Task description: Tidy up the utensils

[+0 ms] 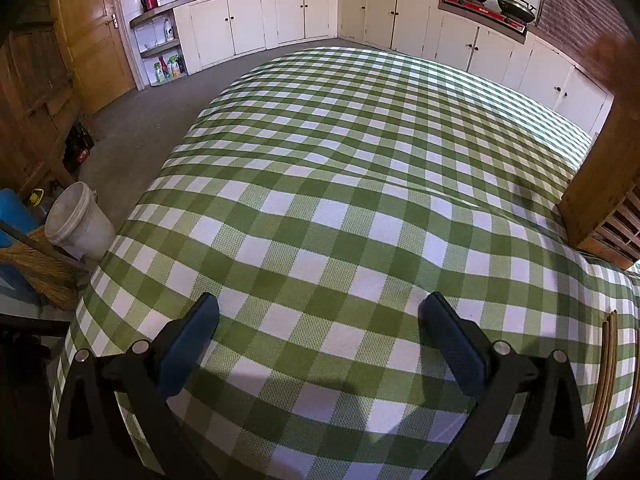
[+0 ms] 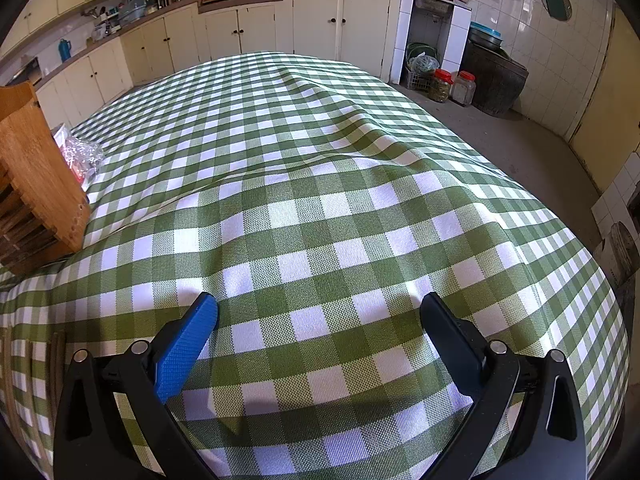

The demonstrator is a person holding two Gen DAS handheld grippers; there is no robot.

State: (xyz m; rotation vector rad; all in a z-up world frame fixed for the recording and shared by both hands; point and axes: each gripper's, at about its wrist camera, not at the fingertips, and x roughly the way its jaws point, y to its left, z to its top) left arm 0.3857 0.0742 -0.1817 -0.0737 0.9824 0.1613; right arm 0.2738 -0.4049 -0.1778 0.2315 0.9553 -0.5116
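Observation:
A wooden utensil rack (image 1: 600,196) stands on the green checked tablecloth (image 1: 340,184), at the right edge of the left wrist view and at the left edge of the right wrist view (image 2: 36,184). Wooden chopsticks (image 1: 604,380) lie on the cloth at the lower right of the left view, and they show at the lower left of the right view (image 2: 52,364). My left gripper (image 1: 320,312) is open and empty above the cloth. My right gripper (image 2: 320,312) is open and empty above the cloth.
A clear plastic bag (image 2: 80,156) with small items lies behind the rack. A white bucket (image 1: 78,220) and a broom (image 1: 36,268) stand on the floor left of the table. Jars (image 2: 452,86) and a dark vat (image 2: 496,76) stand on the floor at the right. Cabinets (image 1: 304,16) line the walls.

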